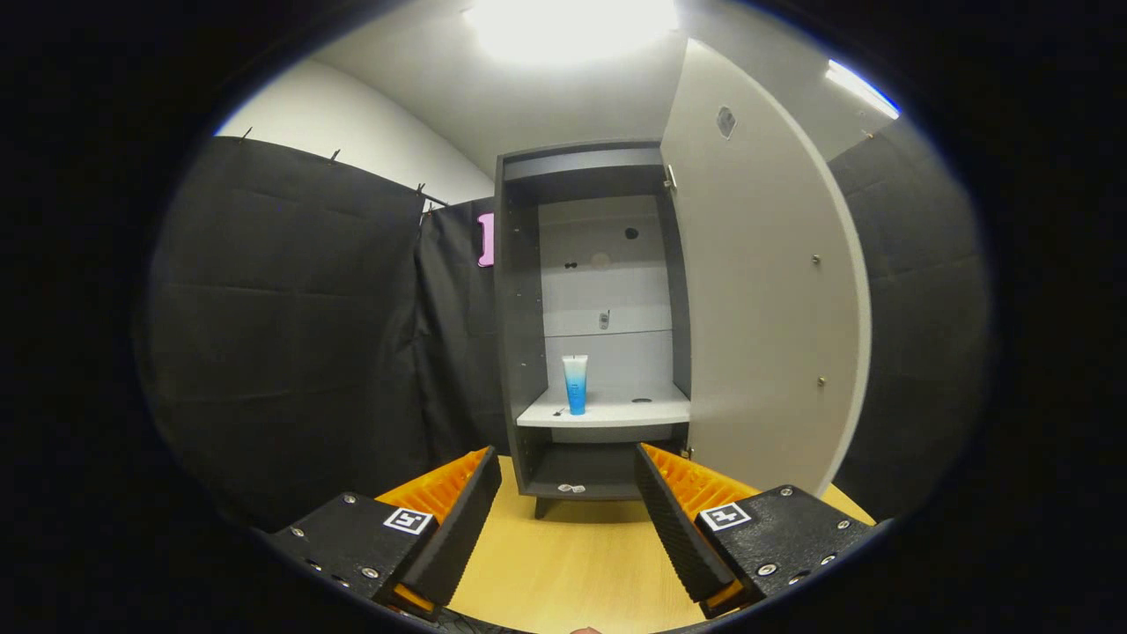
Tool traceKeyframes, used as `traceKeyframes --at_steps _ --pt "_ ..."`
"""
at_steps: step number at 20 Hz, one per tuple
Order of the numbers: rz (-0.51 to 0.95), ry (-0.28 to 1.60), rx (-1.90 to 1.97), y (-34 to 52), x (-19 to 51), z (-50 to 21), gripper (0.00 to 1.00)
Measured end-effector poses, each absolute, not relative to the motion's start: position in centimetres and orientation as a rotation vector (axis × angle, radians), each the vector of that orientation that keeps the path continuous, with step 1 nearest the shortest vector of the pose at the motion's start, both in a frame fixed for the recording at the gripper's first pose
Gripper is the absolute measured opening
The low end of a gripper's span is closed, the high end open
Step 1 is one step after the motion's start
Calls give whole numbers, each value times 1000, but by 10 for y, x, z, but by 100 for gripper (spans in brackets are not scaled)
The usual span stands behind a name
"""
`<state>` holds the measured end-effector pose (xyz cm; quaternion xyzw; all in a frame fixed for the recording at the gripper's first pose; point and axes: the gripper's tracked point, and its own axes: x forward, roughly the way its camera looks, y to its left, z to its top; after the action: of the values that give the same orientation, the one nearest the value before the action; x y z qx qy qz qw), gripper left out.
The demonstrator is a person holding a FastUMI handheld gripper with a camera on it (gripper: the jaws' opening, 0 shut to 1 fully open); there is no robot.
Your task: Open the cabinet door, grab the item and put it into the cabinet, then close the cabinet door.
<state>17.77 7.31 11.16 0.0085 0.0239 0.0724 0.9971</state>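
Observation:
A tall grey cabinet [519,352] stands on the wooden table beyond my fingers. Its pale door [757,291] is swung wide open to the right. A blue and white tube [575,384] stands upright on the cabinet's white middle shelf [616,412], towards the left side. My gripper [568,475] is open, well short of the cabinet, with nothing between its fingers. The tube is straight ahead of the gap between the fingers and higher than them.
The wooden table top [572,555] stretches from my fingers to the cabinet's foot. A small pale thing [570,488] lies on the cabinet's bottom shelf. Black cloth walls [299,335] close the booth on the left and right. The open door's edge reaches toward my right finger.

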Motion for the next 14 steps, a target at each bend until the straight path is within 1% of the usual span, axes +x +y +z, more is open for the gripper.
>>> traceKeyframes --at_steps 5,14 --pt "49 24 60 14 155 125 94" --pt "-220 -13 56 -126 144 149 94"
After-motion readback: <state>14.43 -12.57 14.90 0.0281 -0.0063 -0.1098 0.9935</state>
